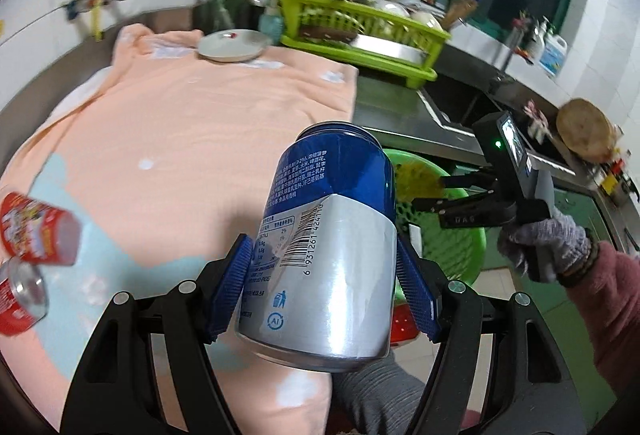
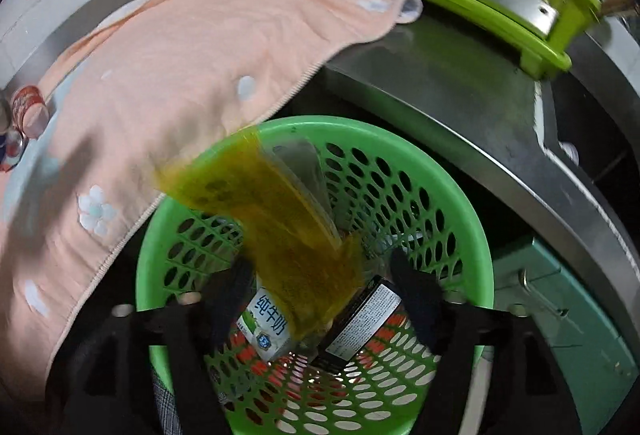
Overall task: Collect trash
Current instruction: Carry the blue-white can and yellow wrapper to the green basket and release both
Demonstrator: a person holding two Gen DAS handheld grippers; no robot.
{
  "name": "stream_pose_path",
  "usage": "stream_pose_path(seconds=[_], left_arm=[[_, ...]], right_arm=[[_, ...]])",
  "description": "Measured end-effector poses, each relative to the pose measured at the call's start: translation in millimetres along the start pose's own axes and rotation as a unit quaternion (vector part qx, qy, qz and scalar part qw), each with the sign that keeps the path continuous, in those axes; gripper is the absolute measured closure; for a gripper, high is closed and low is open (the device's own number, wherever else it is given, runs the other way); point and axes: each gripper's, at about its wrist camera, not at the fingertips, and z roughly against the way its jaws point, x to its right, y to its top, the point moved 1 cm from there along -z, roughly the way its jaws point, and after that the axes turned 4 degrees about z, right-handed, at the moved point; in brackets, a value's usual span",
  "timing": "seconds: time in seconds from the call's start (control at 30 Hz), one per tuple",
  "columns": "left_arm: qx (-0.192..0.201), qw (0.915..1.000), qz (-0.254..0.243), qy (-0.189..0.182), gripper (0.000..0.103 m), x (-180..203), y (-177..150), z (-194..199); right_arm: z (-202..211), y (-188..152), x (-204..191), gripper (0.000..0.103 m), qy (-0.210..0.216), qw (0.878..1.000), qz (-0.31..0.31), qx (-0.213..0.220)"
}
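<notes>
Green perforated basket (image 2: 460, 203), one, standing on the floor below the steel counter's (image 2: 440, 83) edge. Contents: one white milk carton (image 2: 266, 327), one dark box with a printed label (image 2: 364, 319), and one yellow wrapper (image 2: 272, 231) (blurred, in the air above the basket's mouth, touching neither pad).

Right gripper (image 2: 324, 299): jaws spread, nothing between them, poised over the basket.

Left gripper (image 1: 324, 287): blue pads clenched on one blue and silver can (image 1: 332, 235), held above the peach towel (image 1: 192, 123) near the counter's edge.

Red cans (image 1: 38, 231), two, lying on the towel at its far left, just beside each other.

Lime dish rack (image 1: 360, 35), one, on the counter behind the towel; it holds bowls, a dark lid and a metal tray (exact count cannot be told).

White plate (image 1: 232, 45), one, on the towel's back edge.
</notes>
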Motion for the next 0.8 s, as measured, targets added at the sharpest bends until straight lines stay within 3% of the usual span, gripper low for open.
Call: stream_pose_path(seconds=[0.07, 0.47, 0.8], left_arm=[[-0.01, 0.9999, -0.006, -0.006, 0.033, 13, 4, -14], [-0.067, 0.996, -0.051, -0.029, 0.033, 74, 19, -105], [-0.147, 0.982, -0.108, -0.047, 0.033, 118, 13, -204]], right_arm=[[0, -1, 7, 0.021, 0.004, 1.0, -0.008, 0.005], [59, -33, 50, 0.017, 0.006, 0.995, -0.044, 0.084], [81, -64, 66, 0.017, 0.006, 0.991, -0.056, 0.118]])
